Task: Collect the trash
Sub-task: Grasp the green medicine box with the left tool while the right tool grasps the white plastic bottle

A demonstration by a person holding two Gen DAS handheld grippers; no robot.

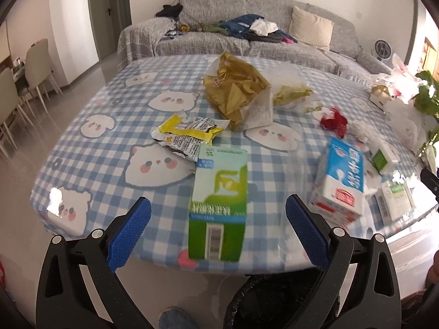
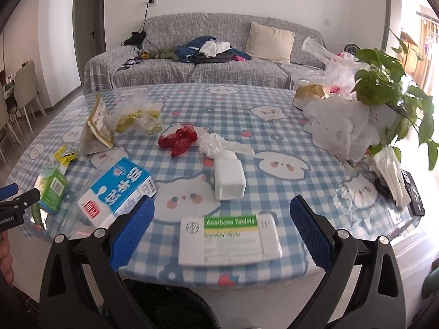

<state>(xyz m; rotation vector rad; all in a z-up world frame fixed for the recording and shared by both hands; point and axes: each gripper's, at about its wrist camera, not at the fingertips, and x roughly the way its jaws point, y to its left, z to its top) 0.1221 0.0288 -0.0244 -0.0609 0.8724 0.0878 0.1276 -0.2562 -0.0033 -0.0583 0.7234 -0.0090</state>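
The left gripper (image 1: 218, 227) stood wide open and empty at the near edge of the table (image 1: 109, 192), its blue pads (image 1: 129, 235) spread to either side of a green-and-white carton (image 1: 218, 205) that lay flat with its barcode end towards the camera. The carton looked light and probably empty, stiff along its edges but likely to buckle if squeezed across its broad face, so a hold across the narrow width near the barcode end seemed the safer choice. The right gripper (image 2: 222, 231) was likewise open and held nothing, its pads straddling a flat white tablet box (image 2: 230, 240) near the table edge. That box appeared thin, light and rigid enough to be pinched across its short sides, though lying flush on the glossy checked cloth it might slide rather than lift.

Between the two lay a blue-and-white milk carton (image 2: 118, 189), bulkier and possibly dented. Farther out were a white plastic bottle (image 2: 229, 178) on its side, which might roll, a crumpled red wrapper (image 2: 179, 138), a wad of white tissue (image 2: 216, 142), yellow snack wrappers (image 1: 186, 134) and a gold foil bag (image 1: 236, 90); all soft, crushable and best pinched at a raised fold. Below the table edge a dark-lined bin (image 1: 274, 301) waited just beneath the grippers.
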